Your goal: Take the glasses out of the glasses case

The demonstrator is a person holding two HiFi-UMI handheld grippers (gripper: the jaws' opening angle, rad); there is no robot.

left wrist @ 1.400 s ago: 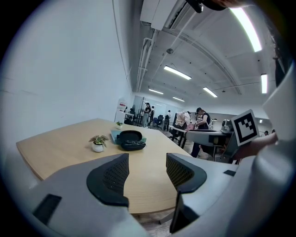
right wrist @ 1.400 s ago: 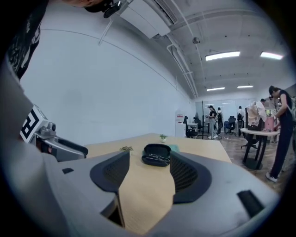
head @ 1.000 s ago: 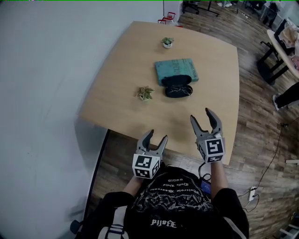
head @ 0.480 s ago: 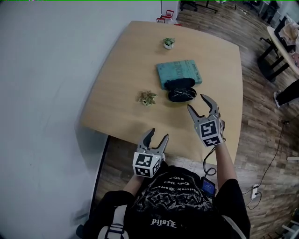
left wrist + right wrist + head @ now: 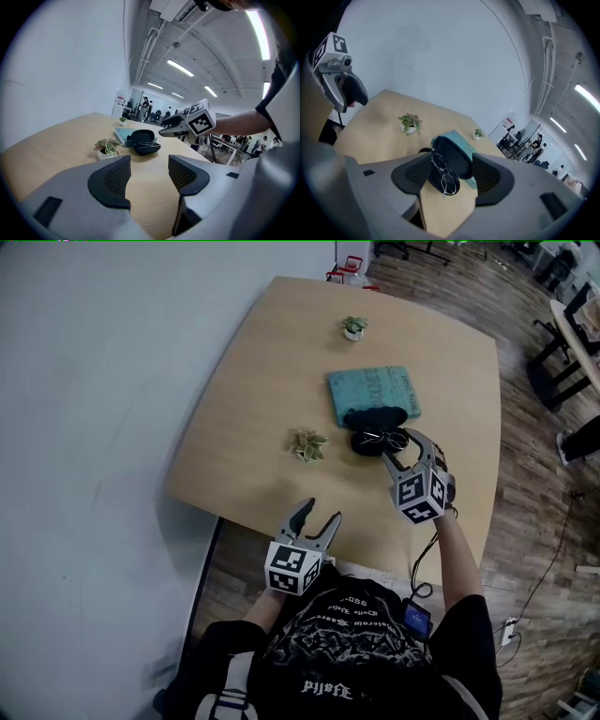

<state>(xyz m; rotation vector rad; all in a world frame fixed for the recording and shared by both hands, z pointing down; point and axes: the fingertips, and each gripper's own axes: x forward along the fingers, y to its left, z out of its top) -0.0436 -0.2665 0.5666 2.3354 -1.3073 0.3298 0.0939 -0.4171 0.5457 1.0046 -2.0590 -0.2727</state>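
Observation:
A black glasses case lies open on the wooden table, its lid leaning back on a teal book. Thin wire-rimmed glasses rest in the case's lower half. My right gripper is open just short of the case's near edge, which shows between its fingers in the right gripper view. My left gripper hangs open and empty at the table's near edge, well short of the case. From there the right gripper shows reaching in beside the case.
A small potted plant stands left of the case; another sits at the far end of the table. A white wall runs along the left. Wood floor and office furniture lie to the right.
My right gripper has moved forward over the table from its near edge up to the case, still open. The left gripper has hardly moved.

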